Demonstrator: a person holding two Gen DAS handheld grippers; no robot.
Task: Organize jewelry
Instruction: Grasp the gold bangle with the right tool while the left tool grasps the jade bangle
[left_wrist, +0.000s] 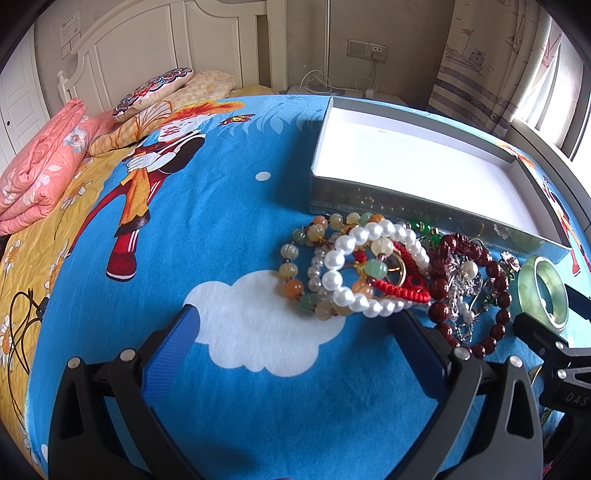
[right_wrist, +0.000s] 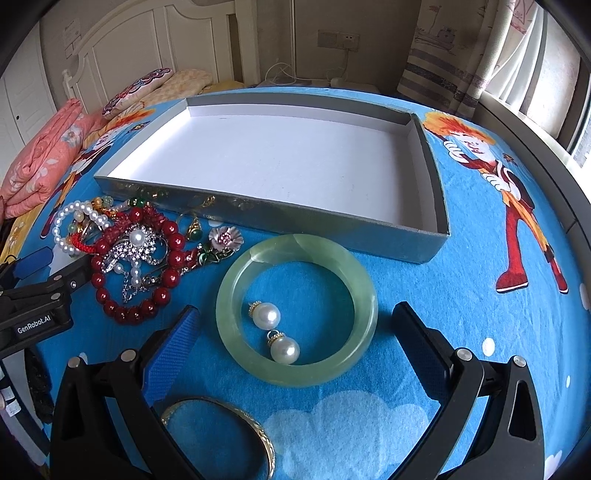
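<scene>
A pile of jewelry lies on the blue cartoon bedspread in front of an empty grey box with a white floor (left_wrist: 417, 168) (right_wrist: 428, 155). The pile has a white pearl bracelet (left_wrist: 364, 271) (right_wrist: 70, 225), a coloured bead string (left_wrist: 295, 269), a red cord (left_wrist: 402, 284) and a dark red bead bracelet (left_wrist: 495, 291) (right_wrist: 136, 310). A green jade bangle (right_wrist: 295, 373) (left_wrist: 524, 288) lies flat with two pearl earrings (right_wrist: 275, 332) inside it. My left gripper (left_wrist: 299, 325) is open and empty, just short of the pile. My right gripper (right_wrist: 295, 321) is open, its jaws either side of the bangle.
A gold bangle (right_wrist: 258, 432) lies under my right gripper's left finger. A silver flower brooch (right_wrist: 226, 237) sits beside the bangle. Folded pink quilt (left_wrist: 40, 166) and pillows (left_wrist: 155, 92) lie at the bed's far left. Curtain and window are at the right.
</scene>
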